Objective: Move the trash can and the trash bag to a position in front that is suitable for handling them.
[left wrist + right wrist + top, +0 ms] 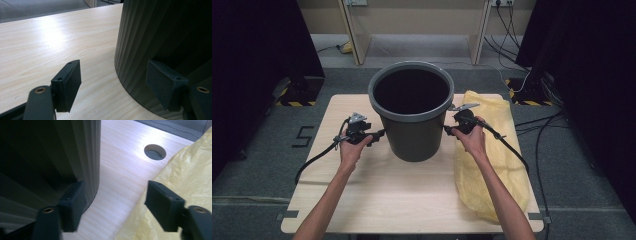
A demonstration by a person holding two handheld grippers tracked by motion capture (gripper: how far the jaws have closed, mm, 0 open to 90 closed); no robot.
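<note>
Dark grey ribbed plastic bin [412, 112] flanked by 2 hand-held grippers

The bin stood mid-counter [377, 195], beside a yellow plastic bag [492, 165]; it was judged light, stiff and smooth-walled, best pressed from both sides. The left hand-held gripper [379, 134] and right hand-held gripper [448, 130] were seen wide open, nothing gripped.

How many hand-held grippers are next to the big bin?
2. The left hand-held gripper is at the left side of the bin, and the right hand-held gripper at its right side, both open.

grey ribbed bin [412, 125], yellow bag [492, 165]
</note>
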